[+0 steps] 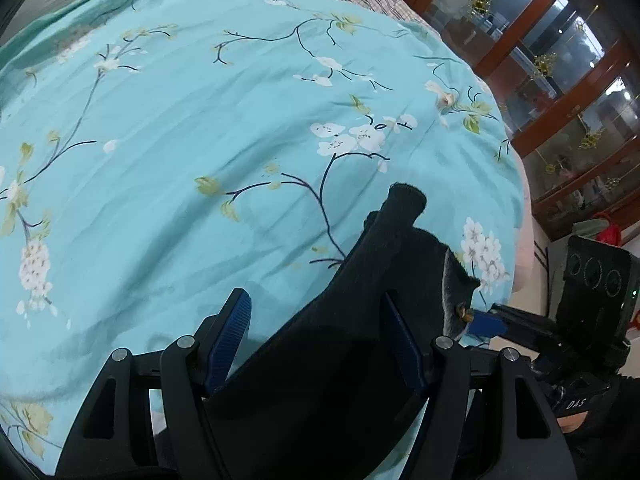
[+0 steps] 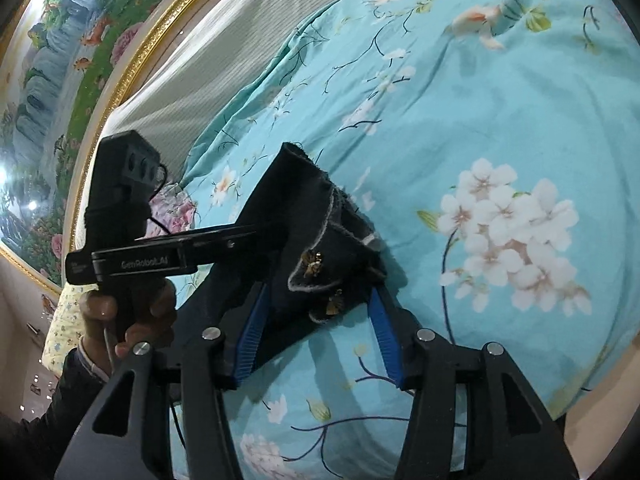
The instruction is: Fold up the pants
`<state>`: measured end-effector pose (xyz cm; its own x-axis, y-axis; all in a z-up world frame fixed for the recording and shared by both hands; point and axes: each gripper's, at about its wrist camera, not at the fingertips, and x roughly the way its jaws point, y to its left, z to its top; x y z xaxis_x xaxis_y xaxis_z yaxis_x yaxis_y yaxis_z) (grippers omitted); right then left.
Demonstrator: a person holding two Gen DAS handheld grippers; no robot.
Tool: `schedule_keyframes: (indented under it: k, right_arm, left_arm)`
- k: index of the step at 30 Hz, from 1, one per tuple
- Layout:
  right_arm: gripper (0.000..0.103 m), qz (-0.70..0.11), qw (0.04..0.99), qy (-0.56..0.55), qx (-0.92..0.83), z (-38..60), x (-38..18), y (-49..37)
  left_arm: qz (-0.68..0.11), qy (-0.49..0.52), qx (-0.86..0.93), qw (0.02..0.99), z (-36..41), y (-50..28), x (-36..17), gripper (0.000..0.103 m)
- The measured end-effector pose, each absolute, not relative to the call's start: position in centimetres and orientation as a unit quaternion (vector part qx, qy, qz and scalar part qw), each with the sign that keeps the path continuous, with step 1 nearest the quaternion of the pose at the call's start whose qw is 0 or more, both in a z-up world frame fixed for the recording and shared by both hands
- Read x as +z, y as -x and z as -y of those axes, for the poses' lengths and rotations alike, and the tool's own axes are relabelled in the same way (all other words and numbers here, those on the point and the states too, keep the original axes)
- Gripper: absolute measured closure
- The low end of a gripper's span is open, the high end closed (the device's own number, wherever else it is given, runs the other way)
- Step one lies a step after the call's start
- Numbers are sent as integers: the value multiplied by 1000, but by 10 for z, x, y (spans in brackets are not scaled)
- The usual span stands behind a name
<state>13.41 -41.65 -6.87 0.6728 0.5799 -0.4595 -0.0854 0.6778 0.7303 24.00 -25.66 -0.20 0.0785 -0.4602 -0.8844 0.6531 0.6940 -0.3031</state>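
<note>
The dark pants [image 1: 348, 340] were laid in a folded bundle on the turquoise floral bedspread [image 1: 180, 140], close to the bedspread's near edge. In the left wrist view the cloth was seen running up between the blue pads of the left gripper [image 1: 320, 334], a rolled end standing up beyond the fingertips. The left jaws were spread wide; the right-hand pad was touched by the fabric, while the left-hand pad stood clear of it, so no grip was made. In the right wrist view the right gripper [image 2: 320, 312] was seen with its jaws about half open, the pants [image 2: 316, 248] lying between the pads with small gold ornaments showing on a frayed grey-edged fold. The left-hand pad lay against the cloth; the right-hand pad was just beside it, apart, so nothing was clamped. Left of the pants the other gripper was visible, held by a hand [image 2: 120, 320] around its handle. Beyond the bedspread, a glass-fronted wooden cabinet [image 1: 560, 80] was seen.
</note>
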Motion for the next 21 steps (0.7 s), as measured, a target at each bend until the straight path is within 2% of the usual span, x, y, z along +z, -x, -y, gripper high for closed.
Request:
schedule_keyframes:
  k: [2,4,5,6,8,9,10,12,15,21]
  right_arm:
    - [51,-350,843,-358,199,416,-70,-136]
    - [59,-349,843,-359,198,413,-70,-137]
    - [70,-348,843,-360,197,413,-71,-139]
    - [85,-350,842,-360,196,413,-73,-140]
    - [89,-351,839,-367,198,415,-78,-143]
    - [89,-348,840,-366,199,415,-77,-142]
    - [90,-345,843,-360,200,415,-75,-141]
    - [90,-337,853,-342,203,413,-69,-138]
    - [90,-330,854,-341,211,413,-65,-135]
    - [91,-299,861,-329,248,404,-41,-128]
  left_arm:
    - [-565,-82,-384,725,260,-242,-4,35]
    - [-566,-79,-387,723,263,-244,-6,35]
    - [-566,-78,-387,723,265,-244,-6,35]
    - [-566,-76,-389,723,267,-244,-6,37]
    - [-561,-76,-393,724,269,-243,-6,41]
    - [-558,-75,-400,724,271,-242,-5,55]
    - [-553,-71,-409,722,274,-241,-5,74]
    - [-551,-63,-416,721,276,-239,-2,86]
    - [-529,-65,-419,735,272,-231,9,92]
    - [-492,-12,-429,757,232,-218,47,93]
